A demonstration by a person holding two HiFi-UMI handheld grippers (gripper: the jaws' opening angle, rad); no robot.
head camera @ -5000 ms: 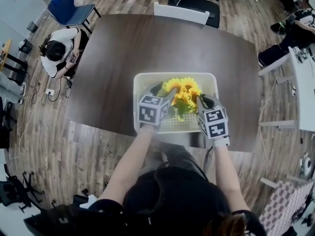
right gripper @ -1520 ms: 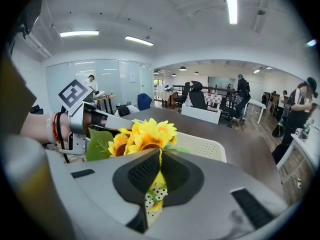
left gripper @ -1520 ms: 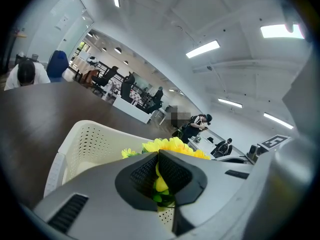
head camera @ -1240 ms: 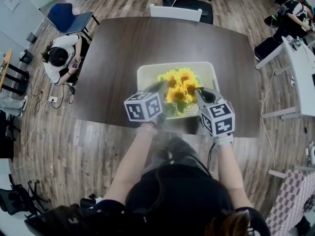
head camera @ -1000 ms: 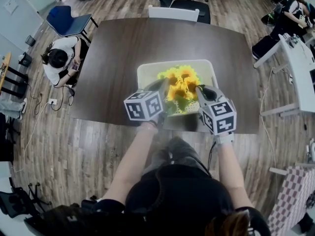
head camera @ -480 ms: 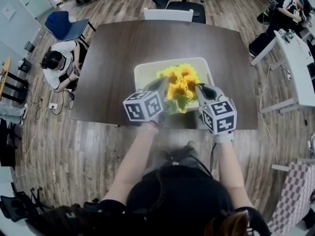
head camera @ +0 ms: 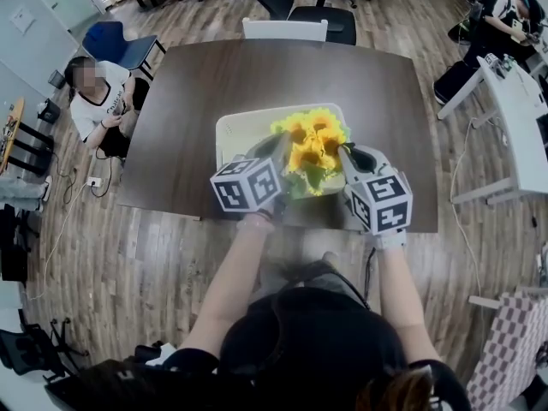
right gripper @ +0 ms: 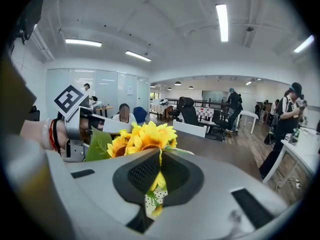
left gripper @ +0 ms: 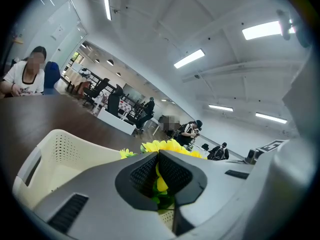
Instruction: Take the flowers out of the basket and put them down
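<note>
Yellow sunflower bunch (head camera: 312,139) is pinched from both sides: left tool (head camera: 276,154) and right tool (head camera: 347,157) are each closed on the stems and leaves low in the bunch (petal and green show between both sets of jaws). Long axis is roughly upright, heads on top. The bunch hangs over the near-right part of the basket (head camera: 229,131), not yet clear of the rim. Bare tabletop (head camera: 184,101) lies to the left and beyond. Neither hand is nearer. Five seconds ago both tools were down inside the basket; the bunch now rides higher.
</note>
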